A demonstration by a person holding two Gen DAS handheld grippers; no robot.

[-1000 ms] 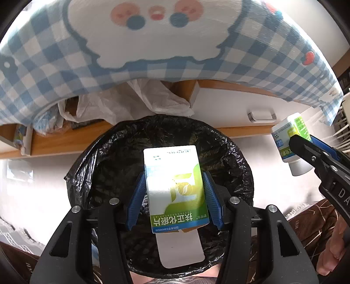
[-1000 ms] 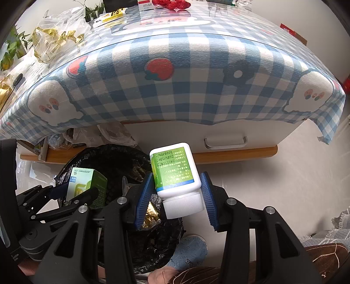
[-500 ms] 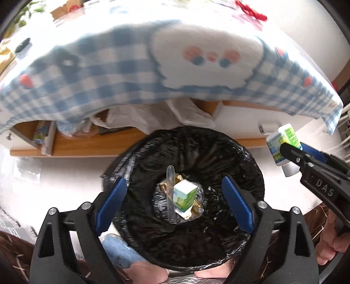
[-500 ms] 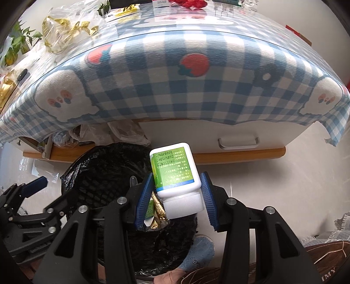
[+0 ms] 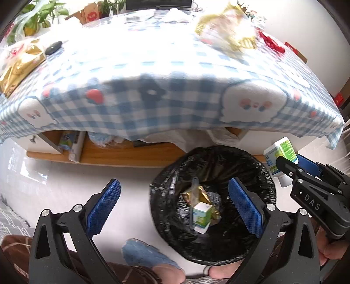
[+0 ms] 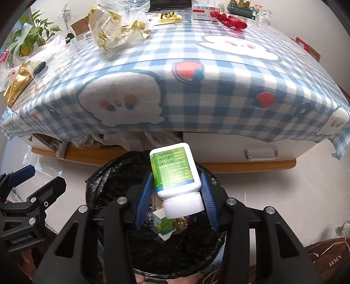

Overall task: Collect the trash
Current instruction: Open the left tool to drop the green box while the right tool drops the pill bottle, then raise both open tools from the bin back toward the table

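The right gripper clamps one white bottle with a green label between its two blue pads, cap toward the camera, directly above the mouth of a single bin lined with a black bag. The left gripper stands with its jaws spread wide and nothing between them, its right pad over the bin's near rim and its left pad over bare floor. Inside the bin lie one small green-and-white carton and some crumpled gold foil — the carton resting at the bottom of the liner. From the left wrist view, the bottle shows at the bin's right edge, pinched in the other tool. Just behind the bin rises one table draped in a blue-checked cloth, and on it sit a clear bag of gold wrappers and a red wrapper — well apart from the bin.
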